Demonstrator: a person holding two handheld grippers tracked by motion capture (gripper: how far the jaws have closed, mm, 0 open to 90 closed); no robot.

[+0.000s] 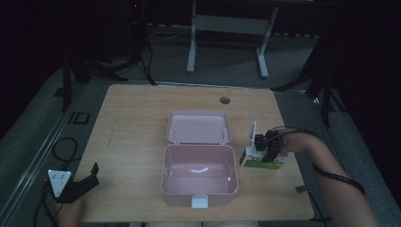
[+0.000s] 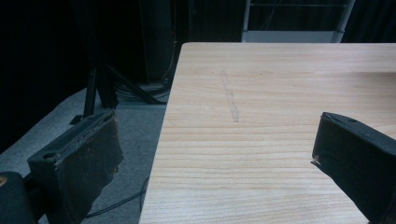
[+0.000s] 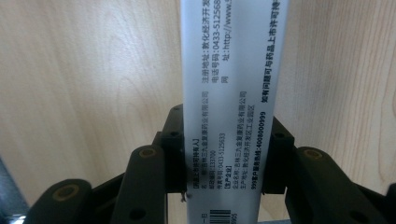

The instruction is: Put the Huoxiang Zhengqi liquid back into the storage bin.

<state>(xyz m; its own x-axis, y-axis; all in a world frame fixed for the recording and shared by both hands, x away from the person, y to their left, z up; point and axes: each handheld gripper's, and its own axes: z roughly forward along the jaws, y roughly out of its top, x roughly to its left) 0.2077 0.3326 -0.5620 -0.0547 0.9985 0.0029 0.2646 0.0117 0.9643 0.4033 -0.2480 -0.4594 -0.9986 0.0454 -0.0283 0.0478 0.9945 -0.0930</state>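
Pink plastic box [image 1: 198,176] sits open in the middle of the light wood table [image 1: 137,123], its lid [image 1: 199,126] flipped back flat behind it and a white latch on the front edge. Just to the right of it is a white carton [image 1: 262,160] with a green stripe and printed text down its side, resting on the table near the right edge. The right hand-held gripper [image 1: 268,153] comes down on it from above, and in the right gripper view the black jaws are clamped on both long sides of the carton [image 3: 231,116], pads pressed against the cardboard. Over at the near left corner, the left hand-held gripper [image 1: 90,178] hangs right at the table's edge, well apart from the box, jaws spread wide with only bare wood between them. A cable trails off it to the floor.
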